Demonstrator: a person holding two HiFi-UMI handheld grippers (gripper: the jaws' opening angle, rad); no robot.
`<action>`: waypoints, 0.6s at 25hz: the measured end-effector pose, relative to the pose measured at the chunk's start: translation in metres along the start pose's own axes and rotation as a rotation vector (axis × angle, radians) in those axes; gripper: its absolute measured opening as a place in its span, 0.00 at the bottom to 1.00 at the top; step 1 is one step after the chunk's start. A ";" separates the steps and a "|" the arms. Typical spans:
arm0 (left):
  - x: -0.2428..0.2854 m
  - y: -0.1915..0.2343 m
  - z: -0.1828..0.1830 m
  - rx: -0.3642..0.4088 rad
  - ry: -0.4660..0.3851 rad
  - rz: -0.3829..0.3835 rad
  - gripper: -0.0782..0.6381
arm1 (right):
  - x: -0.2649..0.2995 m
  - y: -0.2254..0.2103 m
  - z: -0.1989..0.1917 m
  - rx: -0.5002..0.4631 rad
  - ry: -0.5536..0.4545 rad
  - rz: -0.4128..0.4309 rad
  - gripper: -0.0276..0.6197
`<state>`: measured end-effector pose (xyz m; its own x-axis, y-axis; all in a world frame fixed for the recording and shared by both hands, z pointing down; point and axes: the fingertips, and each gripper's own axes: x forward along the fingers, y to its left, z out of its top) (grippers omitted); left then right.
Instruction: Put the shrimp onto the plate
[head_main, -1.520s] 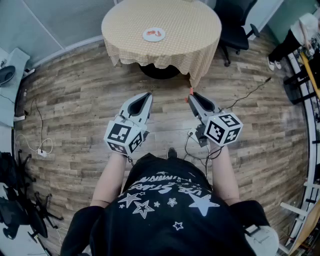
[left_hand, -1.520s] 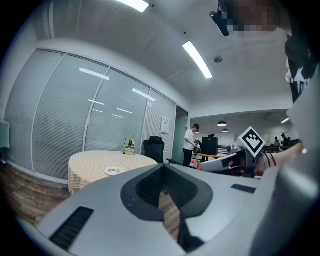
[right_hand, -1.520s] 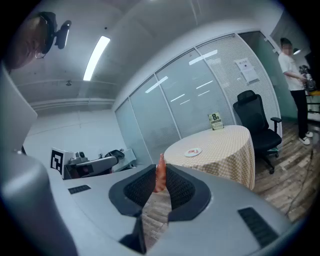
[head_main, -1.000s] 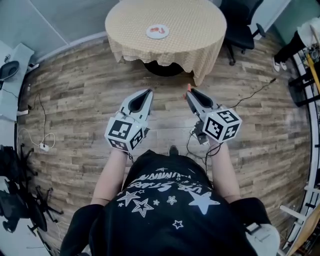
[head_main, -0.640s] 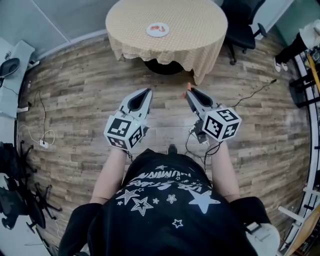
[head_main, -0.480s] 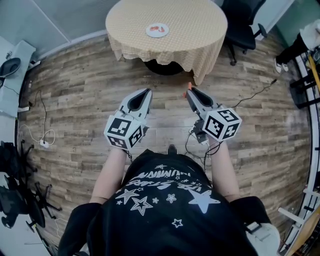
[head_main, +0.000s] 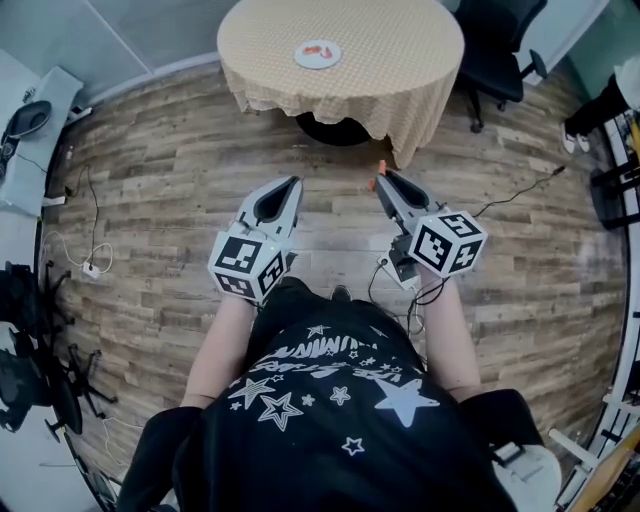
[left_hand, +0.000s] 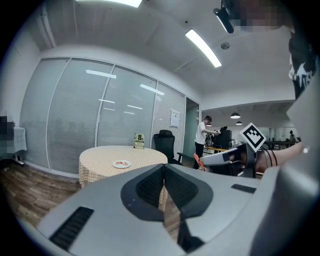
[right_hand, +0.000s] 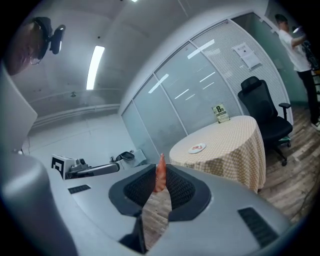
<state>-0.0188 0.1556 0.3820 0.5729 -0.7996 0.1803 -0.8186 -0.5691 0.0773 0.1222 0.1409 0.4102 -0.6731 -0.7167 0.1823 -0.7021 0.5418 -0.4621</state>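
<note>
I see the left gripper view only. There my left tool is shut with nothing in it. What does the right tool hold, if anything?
Observer: The right tool is shut on a shrimp; its thin end sticks up past the jaws.
Operator: Where is the plate from there?
Observer: In the head view the plate lies on the round table, well ahead of the right tool, with wooden floor between.
Operator: Anything on that floor?
Observer: A black cable runs over it, to the right of the right tool.

A round table (head_main: 400, 40) in checked cloth stands on plank floor (head_main: 150, 190) beside a black office chair (head_main: 500, 45).
</note>
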 end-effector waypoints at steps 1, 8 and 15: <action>0.000 -0.001 -0.002 -0.005 0.004 0.006 0.12 | 0.000 -0.001 0.000 0.003 0.002 0.006 0.15; 0.001 -0.001 -0.005 -0.004 0.014 0.032 0.12 | 0.011 -0.011 -0.004 0.034 0.027 0.032 0.16; 0.008 0.019 -0.008 -0.022 0.001 0.032 0.12 | 0.032 -0.010 -0.008 0.030 0.047 0.038 0.16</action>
<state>-0.0298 0.1396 0.3924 0.5467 -0.8170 0.1837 -0.8370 -0.5392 0.0931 0.1063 0.1163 0.4273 -0.7100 -0.6740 0.2041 -0.6689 0.5548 -0.4948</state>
